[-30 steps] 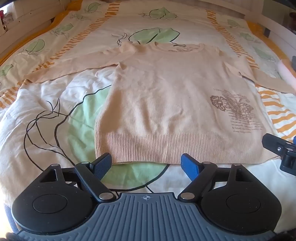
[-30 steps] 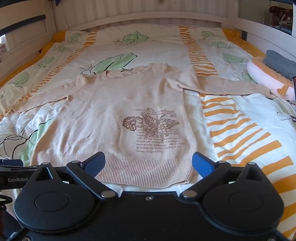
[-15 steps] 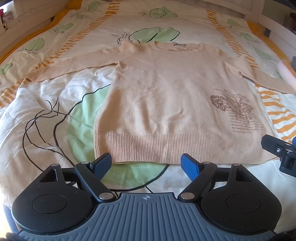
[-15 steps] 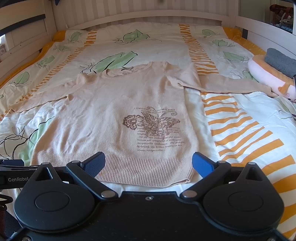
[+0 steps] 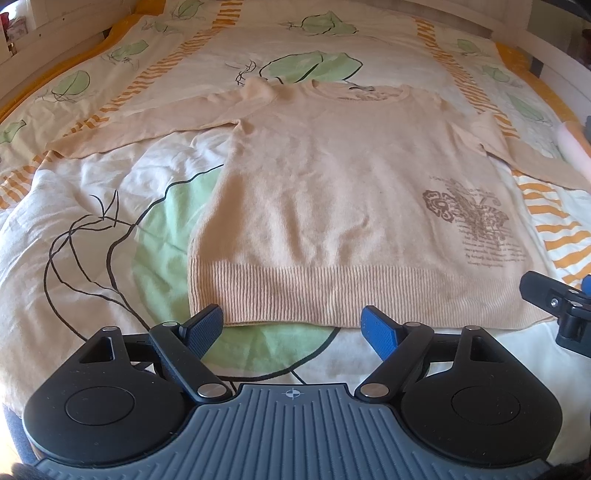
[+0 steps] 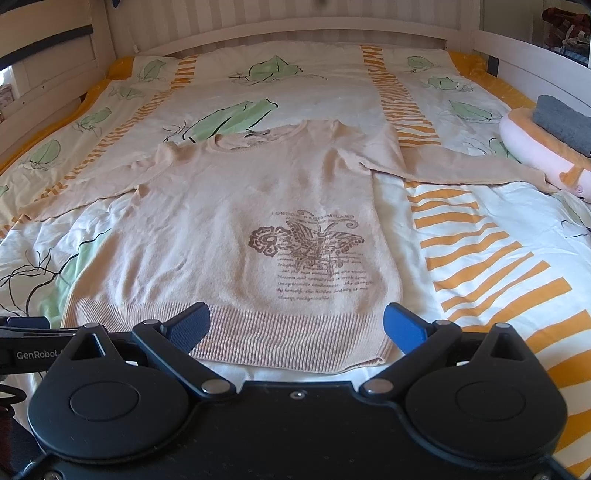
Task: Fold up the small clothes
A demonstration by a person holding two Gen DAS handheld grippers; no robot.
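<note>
A beige knit sweater (image 5: 332, 192) with a brown butterfly print lies flat and face up on the bed, sleeves spread to both sides; it also shows in the right wrist view (image 6: 229, 236). My left gripper (image 5: 293, 326) is open and empty, just short of the ribbed hem near its left half. My right gripper (image 6: 295, 326) is open and empty over the hem near the sweater's right corner. A part of the right gripper shows at the right edge of the left wrist view (image 5: 557, 302).
The bed has a white cover (image 6: 480, 229) with green leaves and orange stripes. A pink and orange cushion (image 6: 535, 155) with a grey folded cloth (image 6: 561, 122) on it lies at the far right. A wooden bed frame (image 6: 295, 33) surrounds the mattress.
Both grippers have edged slightly forward toward the hem. The sweater has not moved and both grippers stay open.
</note>
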